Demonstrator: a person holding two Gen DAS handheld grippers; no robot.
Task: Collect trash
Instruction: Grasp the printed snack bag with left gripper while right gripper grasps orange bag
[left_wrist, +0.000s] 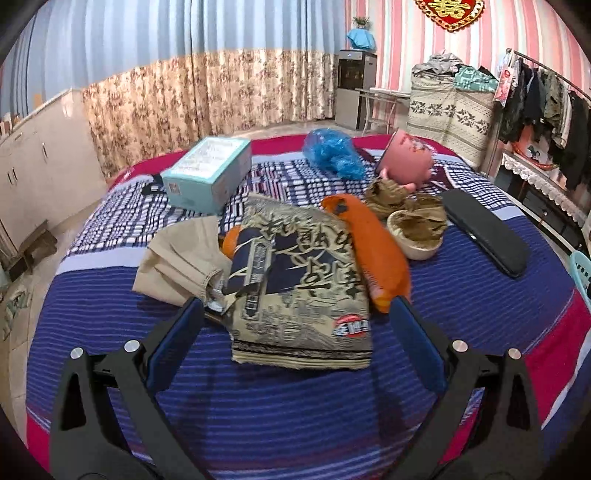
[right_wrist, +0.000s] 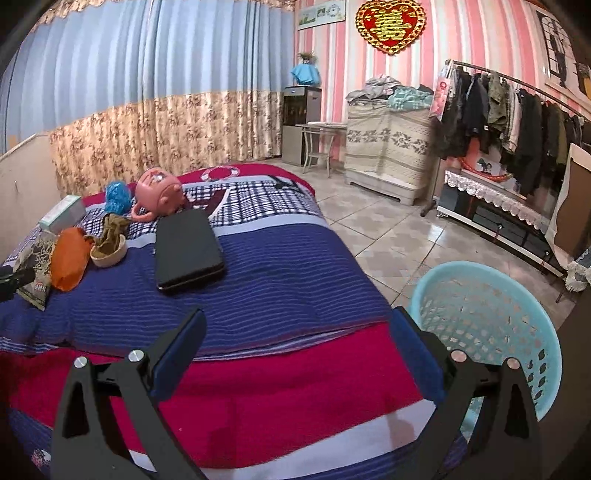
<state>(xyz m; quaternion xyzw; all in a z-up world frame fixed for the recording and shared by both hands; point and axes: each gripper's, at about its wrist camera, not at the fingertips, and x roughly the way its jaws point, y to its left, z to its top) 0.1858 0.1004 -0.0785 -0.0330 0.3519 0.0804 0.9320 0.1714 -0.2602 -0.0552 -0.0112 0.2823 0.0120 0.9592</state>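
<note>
Both tools gape empty; the left tool (left_wrist: 295, 314) straddles the bag (left_wrist: 299, 291) and could snag the cloth (left_wrist: 177, 258) alongside; the right tool (right_wrist: 295, 332) hangs over the bed (right_wrist: 280, 280).

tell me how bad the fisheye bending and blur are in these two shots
Left wrist view: heavy barrel distortion bows the striped bedspread and curtains; the printed beige snack bag between the open left claw is fairly sharp. Right wrist view: same curvature, dark vignetted corners; the light blue plastic basket is warped near the edge.
</note>
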